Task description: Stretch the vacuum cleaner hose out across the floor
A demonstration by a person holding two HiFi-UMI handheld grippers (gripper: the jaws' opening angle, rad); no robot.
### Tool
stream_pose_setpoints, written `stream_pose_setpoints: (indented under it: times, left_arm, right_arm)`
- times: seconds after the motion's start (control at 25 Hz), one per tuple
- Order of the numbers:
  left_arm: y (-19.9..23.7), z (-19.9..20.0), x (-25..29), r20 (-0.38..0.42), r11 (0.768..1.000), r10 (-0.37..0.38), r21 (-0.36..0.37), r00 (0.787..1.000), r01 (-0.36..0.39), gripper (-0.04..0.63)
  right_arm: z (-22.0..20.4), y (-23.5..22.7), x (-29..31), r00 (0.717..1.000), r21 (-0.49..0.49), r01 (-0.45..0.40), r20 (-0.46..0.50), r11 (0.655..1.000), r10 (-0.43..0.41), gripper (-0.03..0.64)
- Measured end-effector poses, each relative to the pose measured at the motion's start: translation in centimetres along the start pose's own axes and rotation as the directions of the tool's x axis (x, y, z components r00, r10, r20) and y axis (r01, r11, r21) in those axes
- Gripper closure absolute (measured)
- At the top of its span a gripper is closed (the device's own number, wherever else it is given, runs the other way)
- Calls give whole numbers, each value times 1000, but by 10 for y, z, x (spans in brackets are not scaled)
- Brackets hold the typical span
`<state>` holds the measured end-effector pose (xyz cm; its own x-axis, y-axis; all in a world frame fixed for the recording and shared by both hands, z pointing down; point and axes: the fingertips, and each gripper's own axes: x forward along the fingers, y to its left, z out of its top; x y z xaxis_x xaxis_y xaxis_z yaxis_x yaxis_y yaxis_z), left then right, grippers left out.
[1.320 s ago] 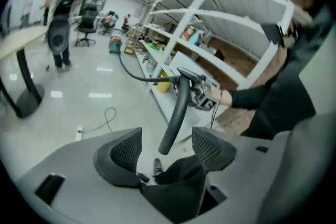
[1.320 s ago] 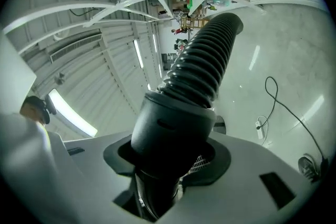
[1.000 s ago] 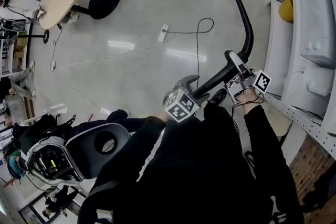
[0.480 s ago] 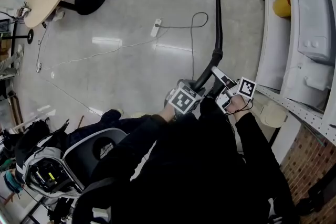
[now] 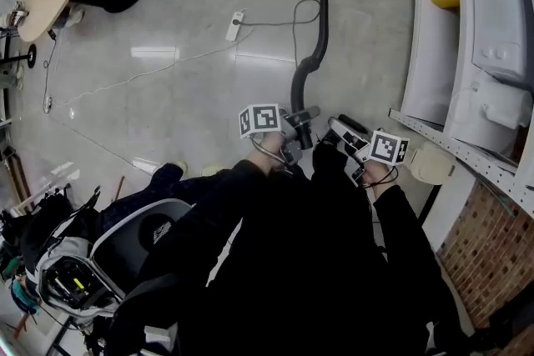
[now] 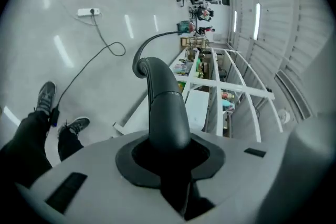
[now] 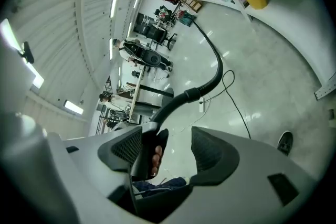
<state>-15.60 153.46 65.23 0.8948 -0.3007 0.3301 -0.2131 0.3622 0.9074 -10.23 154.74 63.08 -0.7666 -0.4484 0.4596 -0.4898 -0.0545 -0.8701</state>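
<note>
On the pale floor (image 5: 209, 96) ahead of you, the vacuum cleaner hose (image 5: 321, 21) is running from the far edge of the head view down toward you. It is curling into a bend just before its rigid end (image 6: 165, 107), which your left gripper (image 5: 298, 133) is holding up off the floor. That gripper's jaws have just been closing and are clamping the end piece between them. Your right gripper (image 5: 334, 132), just beside it, has just been opening its jaws, and they are standing apart with nothing pinched. You seem to be swapping hands mid-pull, with the stretch partly done. Next you are likely needing to draw the gripped end back until the bend straightens, keeping the hose clear of the power-strip cable (image 5: 304, 12) looping beside it.
</note>
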Motion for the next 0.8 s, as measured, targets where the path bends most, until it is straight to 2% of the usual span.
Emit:
stream_pose_setpoints:
  times: [0.12,0.32,0.4,0.56,0.68,0.8]
  left_arm:
    - [11,-2,12,23,996,-27,-79,999,29,495]
    - [19,-13,36,62,991,-71,-111,996,77,495]
    - [20,-22,45,49,993,-76,-82,996,80,496]
    - [24,-47,64,-3,997,-29,68,1000,29,495]
    - [30,-71,79,-50,985,19,175,999,-10,495]
    - [32,-89,91,-57,983,-5,183,998,16,495]
  right_arm:
    - [-4,-12,-2,999,40,-32,6,999,31,316]
    - [-8,-47,-1,998,43,-50,-37,998,52,318]
    - [0,-56,-4,998,51,-56,-23,997,58,319]
    - [24,-58,-4,998,11,-62,-22,998,62,322]
    - [26,-54,10,991,-49,-73,-112,996,67,322]
    - [12,-54,28,966,-122,-61,-258,991,28,322]
